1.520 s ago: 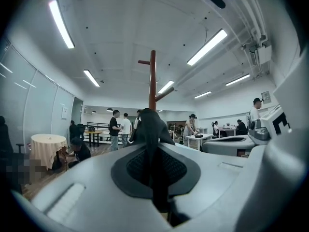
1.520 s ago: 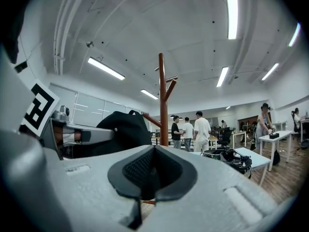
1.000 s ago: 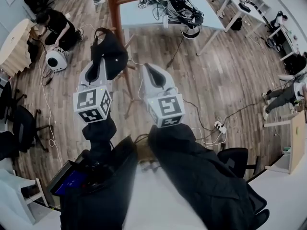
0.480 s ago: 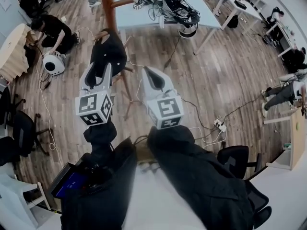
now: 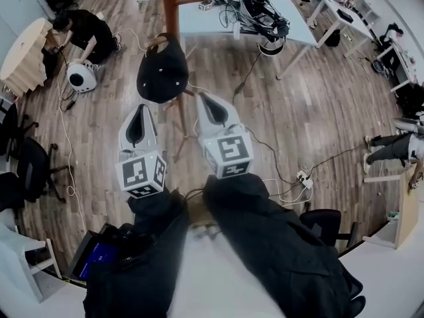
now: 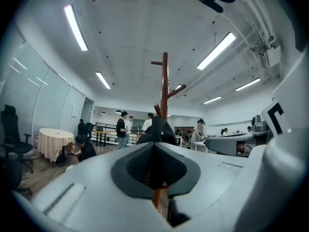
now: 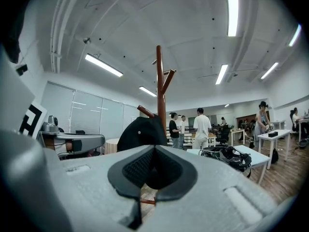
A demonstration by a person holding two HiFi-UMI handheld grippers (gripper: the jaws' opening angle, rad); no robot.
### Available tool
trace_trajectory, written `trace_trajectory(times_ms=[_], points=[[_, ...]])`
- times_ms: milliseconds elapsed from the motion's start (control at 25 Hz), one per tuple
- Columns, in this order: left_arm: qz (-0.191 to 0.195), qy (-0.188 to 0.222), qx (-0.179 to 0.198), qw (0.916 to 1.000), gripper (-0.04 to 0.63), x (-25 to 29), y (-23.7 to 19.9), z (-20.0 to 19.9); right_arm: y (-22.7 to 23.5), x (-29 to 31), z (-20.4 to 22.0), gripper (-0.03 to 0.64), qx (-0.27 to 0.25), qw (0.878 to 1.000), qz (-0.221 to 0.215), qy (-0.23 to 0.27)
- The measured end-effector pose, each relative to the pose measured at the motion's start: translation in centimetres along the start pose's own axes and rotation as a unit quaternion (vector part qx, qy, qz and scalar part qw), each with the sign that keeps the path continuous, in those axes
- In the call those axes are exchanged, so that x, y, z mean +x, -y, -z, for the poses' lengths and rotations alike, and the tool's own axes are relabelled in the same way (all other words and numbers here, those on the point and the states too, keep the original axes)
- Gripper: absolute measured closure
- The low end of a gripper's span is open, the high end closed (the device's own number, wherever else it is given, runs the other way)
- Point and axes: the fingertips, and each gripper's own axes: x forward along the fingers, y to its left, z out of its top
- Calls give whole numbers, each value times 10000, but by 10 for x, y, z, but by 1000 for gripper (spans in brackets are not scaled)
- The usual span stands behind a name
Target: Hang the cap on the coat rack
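The black cap (image 5: 162, 71) hangs on a side peg of the brown wooden coat rack (image 5: 171, 5). My left gripper (image 5: 140, 109) is below the cap and apart from it, shut with nothing between its jaws. Beside it on the right, my right gripper (image 5: 207, 102) is also shut and empty, pointing at the rack's base. In the left gripper view the cap (image 6: 157, 129) shows just above the closed left gripper (image 6: 154, 166), with the rack's pole (image 6: 164, 81) rising behind. In the right gripper view the cap (image 7: 140, 132) hangs left of the pole (image 7: 159, 81), beyond the right gripper (image 7: 153, 168).
A light table (image 5: 199, 18) with cables and headgear stands behind the rack. A person (image 5: 89, 32) crouches at the left by a white round device (image 5: 81, 79). Office chairs (image 5: 26, 177) line the left side. Cables and a power strip (image 5: 303, 175) lie on the wooden floor.
My left gripper has let go of the cap and drawn back toward me. The cap now hangs on the peg by itself. The right gripper has hardly moved.
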Motion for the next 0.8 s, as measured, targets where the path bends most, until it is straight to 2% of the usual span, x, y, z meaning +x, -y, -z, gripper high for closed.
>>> trace_trajectory(times_ms=[320, 560, 800], points=[[380, -323, 59, 9987, 595, 3, 19, 15, -10, 5, 5, 620, -92, 10000, 13, -1], [594, -349, 148, 9975, 595, 3, 30, 14, -12, 4, 4, 621, -174, 9998, 75, -13], [625, -336, 184, 9973, 595, 4, 32, 12, -11, 2, 4, 621, -190, 9998, 105, -37]])
